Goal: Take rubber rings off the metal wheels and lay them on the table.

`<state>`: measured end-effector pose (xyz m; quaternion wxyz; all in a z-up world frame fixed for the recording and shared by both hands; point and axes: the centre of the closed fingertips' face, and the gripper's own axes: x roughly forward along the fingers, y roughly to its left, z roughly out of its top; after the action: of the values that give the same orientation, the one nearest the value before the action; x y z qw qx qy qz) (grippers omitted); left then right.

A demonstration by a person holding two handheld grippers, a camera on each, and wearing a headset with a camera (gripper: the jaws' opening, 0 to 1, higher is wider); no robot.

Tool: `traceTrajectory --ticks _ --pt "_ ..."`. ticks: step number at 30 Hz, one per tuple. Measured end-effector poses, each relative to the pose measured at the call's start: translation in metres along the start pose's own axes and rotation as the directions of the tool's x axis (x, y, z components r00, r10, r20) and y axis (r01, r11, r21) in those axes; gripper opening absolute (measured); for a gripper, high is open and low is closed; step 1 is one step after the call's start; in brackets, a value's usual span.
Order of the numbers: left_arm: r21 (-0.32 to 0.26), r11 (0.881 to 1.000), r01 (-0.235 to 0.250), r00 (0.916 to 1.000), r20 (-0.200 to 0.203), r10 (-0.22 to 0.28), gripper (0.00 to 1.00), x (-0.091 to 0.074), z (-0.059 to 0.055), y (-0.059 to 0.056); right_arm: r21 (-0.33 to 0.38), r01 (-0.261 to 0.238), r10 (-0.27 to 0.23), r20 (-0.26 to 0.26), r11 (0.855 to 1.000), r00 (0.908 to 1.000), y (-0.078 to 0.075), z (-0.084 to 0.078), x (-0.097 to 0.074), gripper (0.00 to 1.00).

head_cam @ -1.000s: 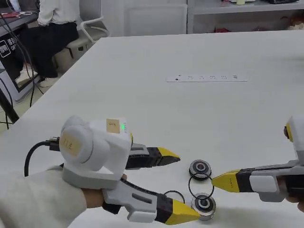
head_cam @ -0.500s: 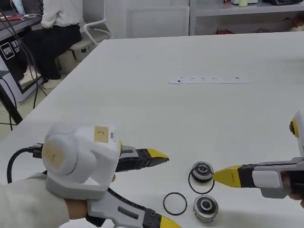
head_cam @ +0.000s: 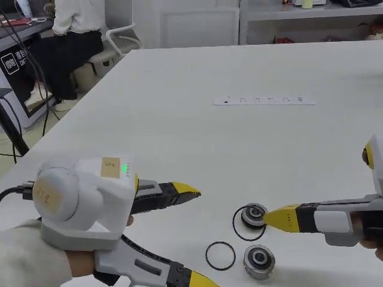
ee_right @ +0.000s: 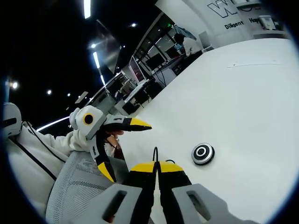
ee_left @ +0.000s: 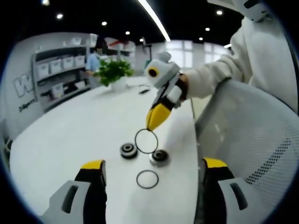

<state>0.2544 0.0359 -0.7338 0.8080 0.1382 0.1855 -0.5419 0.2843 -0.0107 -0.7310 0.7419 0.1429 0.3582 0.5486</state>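
Two metal wheels lie near the table's front edge, one (head_cam: 255, 213) just off my right gripper's tip and one (head_cam: 259, 261) closer to me. My right gripper (head_cam: 269, 217) is shut on a thin black rubber ring (head_cam: 237, 226), which hangs from its tip over the farther wheel. A second ring (head_cam: 220, 256) lies flat on the table left of the nearer wheel. My left gripper (head_cam: 194, 236) stands open, wide, to the left of both. In the left gripper view the held ring (ee_left: 146, 141) dangles above the wheels (ee_left: 128, 150) (ee_left: 160, 157). The right gripper view has one wheel (ee_right: 202, 153).
A white power strip (head_cam: 263, 100) lies across the middle of the white table (head_cam: 179, 131). A person sits on a chair (head_cam: 72, 36) at the far left beside a desk with cables. A mesh chair back (ee_left: 252, 140) is close behind me.
My left gripper has drawn back left and towards me, uncovering the ring on the table. My right gripper has moved the held ring slightly up and left, over the farther wheel.
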Motion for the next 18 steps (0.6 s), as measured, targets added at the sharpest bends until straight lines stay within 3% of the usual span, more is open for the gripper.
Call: traceTrajectory --ticks 5,18 --pt "0.002 1.000 -0.003 0.9998 -0.018 0.003 0.87 -0.002 -0.009 0.000 -0.007 -0.002 0.002 -0.018 1.000 0.9998 0.002 -0.004 0.004 0.00" --pt "-0.041 0.999 -0.031 0.9995 -0.007 0.030 0.86 -0.011 -0.024 0.002 -0.037 -0.013 0.011 -0.061 0.999 0.9981 0.009 -0.013 0.019 0.00"
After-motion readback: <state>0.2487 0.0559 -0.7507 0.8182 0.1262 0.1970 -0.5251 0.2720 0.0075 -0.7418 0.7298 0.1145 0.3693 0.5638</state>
